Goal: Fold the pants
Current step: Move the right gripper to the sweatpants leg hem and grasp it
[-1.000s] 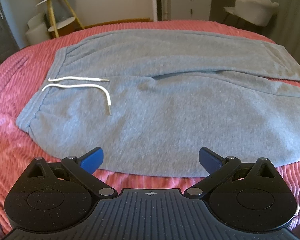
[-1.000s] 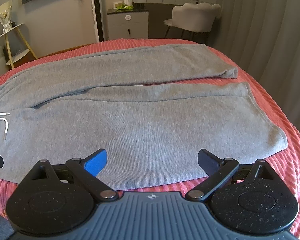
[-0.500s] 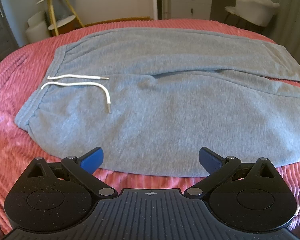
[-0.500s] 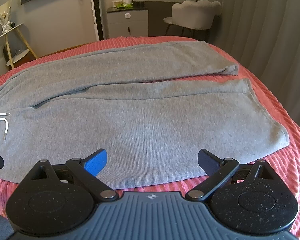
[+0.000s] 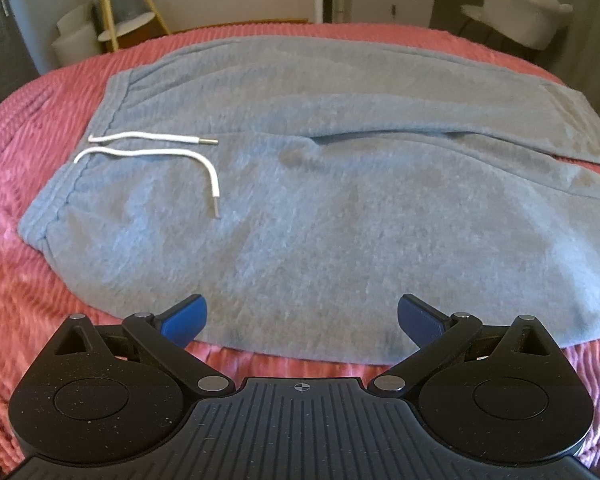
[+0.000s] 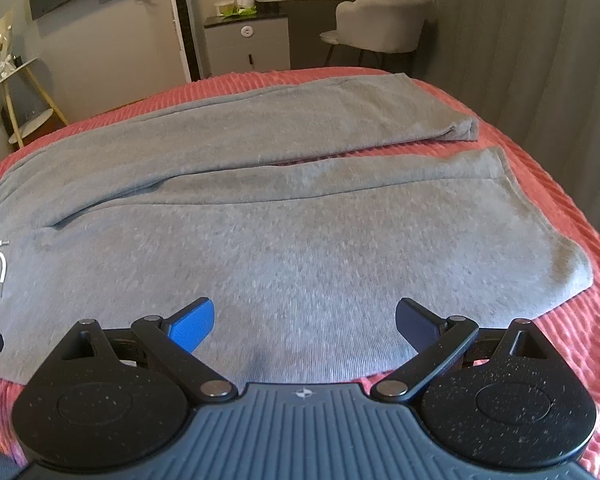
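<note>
- Grey pants (image 5: 340, 208) spread flat on the bed (image 5: 40, 92), covered in a pink ribbed blanket; waistband to the left, legs running right.
- White drawstring (image 5: 172, 156) lying loose on the fabric near the waistband.
- Left hand-held gripper (image 5: 302, 318) spread wide, empty, over the near edge of the pants.
- Right hand-held gripper (image 6: 304, 318) likewise spread wide, empty, over the near leg.

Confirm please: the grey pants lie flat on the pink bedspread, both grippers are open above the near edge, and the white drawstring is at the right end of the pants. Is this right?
One point is wrong. The drawstring is at the left end of the pants, by the waistband, as the left wrist view shows. The bedspread is pink, and the left gripper and right gripper are open.
</note>
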Motion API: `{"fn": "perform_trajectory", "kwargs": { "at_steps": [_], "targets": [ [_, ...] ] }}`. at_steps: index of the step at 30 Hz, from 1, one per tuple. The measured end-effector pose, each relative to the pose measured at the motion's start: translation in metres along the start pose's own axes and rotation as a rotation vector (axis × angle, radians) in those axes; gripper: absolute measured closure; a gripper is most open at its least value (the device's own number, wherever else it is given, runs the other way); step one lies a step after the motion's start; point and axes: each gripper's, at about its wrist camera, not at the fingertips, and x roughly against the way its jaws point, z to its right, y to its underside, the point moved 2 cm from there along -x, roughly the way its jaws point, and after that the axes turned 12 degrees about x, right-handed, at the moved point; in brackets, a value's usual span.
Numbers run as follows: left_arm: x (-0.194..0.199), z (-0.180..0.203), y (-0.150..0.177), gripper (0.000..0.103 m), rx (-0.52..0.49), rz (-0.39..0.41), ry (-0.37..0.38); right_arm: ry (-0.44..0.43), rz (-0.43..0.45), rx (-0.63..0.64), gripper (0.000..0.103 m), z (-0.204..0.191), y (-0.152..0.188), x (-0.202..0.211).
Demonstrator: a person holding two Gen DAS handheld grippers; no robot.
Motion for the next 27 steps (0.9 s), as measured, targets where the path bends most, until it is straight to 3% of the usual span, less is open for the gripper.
{"fn": "perform_trajectory", "kwargs": {
  "at_steps": [6, 11, 16, 19, 21, 24, 27],
  "targets": [
    [-0.014, 0.005, -0.038, 0.000, 0.125, 0.054, -0.007, -0.069, -0.014, -0.077, 0.006, 0.022, -0.035, -0.038],
    [-0.044, 0.004, -0.061, 0.000, 0.273, 0.159, -0.025, -0.078, -0.013, -0.129, 0.006, 0.042, -0.120, -0.100],
    [-0.071, -0.004, -0.061, 0.000, 0.271, 0.248, -0.080, -0.047, -0.080, -0.172, 0.006, 0.055, -0.218, -0.203],
    [-0.083, -0.007, -0.064, 0.000, 0.261, 0.270, -0.053, -0.026, -0.140, -0.236, 0.006, 0.063, -0.265, -0.269],
    [-0.095, -0.008, -0.066, 0.000, 0.259, 0.250, -0.038, -0.029, -0.162, -0.327, 0.006, 0.069, -0.289, -0.308],
    [-0.117, -0.009, -0.071, 0.000, 0.256, 0.163, -0.049, 0.050, -0.221, -0.478, 0.006, 0.081, -0.303, -0.351],
    [-0.130, -0.009, -0.073, 0.000, 0.245, 0.141, -0.059, 0.156, -0.259, -0.442, 0.005, 0.076, -0.308, -0.376]
  ]
}}
